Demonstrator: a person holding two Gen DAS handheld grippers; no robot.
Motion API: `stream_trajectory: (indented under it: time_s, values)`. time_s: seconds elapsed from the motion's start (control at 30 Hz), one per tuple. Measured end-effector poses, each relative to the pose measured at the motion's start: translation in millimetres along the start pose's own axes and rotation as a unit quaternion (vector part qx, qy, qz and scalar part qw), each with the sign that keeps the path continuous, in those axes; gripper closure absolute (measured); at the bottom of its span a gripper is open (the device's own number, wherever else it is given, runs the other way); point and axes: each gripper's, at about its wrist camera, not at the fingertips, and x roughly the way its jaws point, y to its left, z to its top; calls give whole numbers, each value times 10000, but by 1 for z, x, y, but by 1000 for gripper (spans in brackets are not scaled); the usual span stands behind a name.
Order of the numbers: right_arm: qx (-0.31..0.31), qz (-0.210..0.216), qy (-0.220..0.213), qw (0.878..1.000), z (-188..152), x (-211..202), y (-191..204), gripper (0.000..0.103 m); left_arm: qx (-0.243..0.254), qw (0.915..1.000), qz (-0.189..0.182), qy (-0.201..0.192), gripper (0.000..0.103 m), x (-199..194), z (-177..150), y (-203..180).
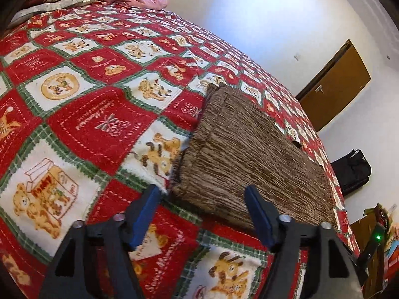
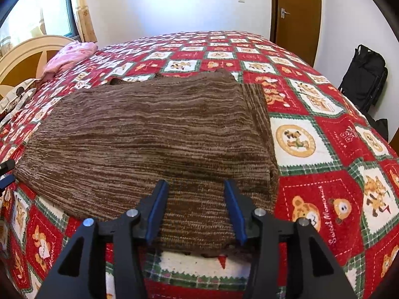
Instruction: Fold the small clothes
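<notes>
Through my left wrist camera, I am holding my left gripper [image 1: 202, 194] spread apart above the near corner of the brown striped knitted garment [image 1: 249, 154], lying flat on the red teddy-bear patchwork bedspread [image 1: 99, 114].

Through my right, my right gripper [image 2: 195, 189] is hovering with fingers apart over the garment's [image 2: 149, 134] near edge.

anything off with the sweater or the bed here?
Nothing damaged or spilled. The brown sweater lies flat on the quilt, one side already folded over, so a narrower strip shows along its right edge. Both grippers, left and right, are open at its near edge.
</notes>
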Motion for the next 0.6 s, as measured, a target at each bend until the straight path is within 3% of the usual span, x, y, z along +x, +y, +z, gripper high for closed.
stream_trajectory:
  time_s: [0.17, 0.3, 0.4, 0.5, 0.6]
  values:
    - [3, -17, -61, 10000, 0, -3, 1, 50, -236, 9997, -10, 20, 20, 4, 6, -3]
    - [254, 162, -454, 9985, 12, -29, -1, 48, -415, 9985, -351, -13, 20, -1, 8, 0]
    - [51, 226, -725, 9971, 30, -49, 17, 36, -384, 9980, -457, -217, 21, -4, 6, 0]
    - [-207, 648, -819, 9943, 60, -57, 51, 29, -415, 9971, -516, -379, 38, -2, 5, 2]
    - [-330, 1244, -657, 9895, 96, -44, 94, 29, -430, 9975, -408, -383, 39, 0, 5, 6]
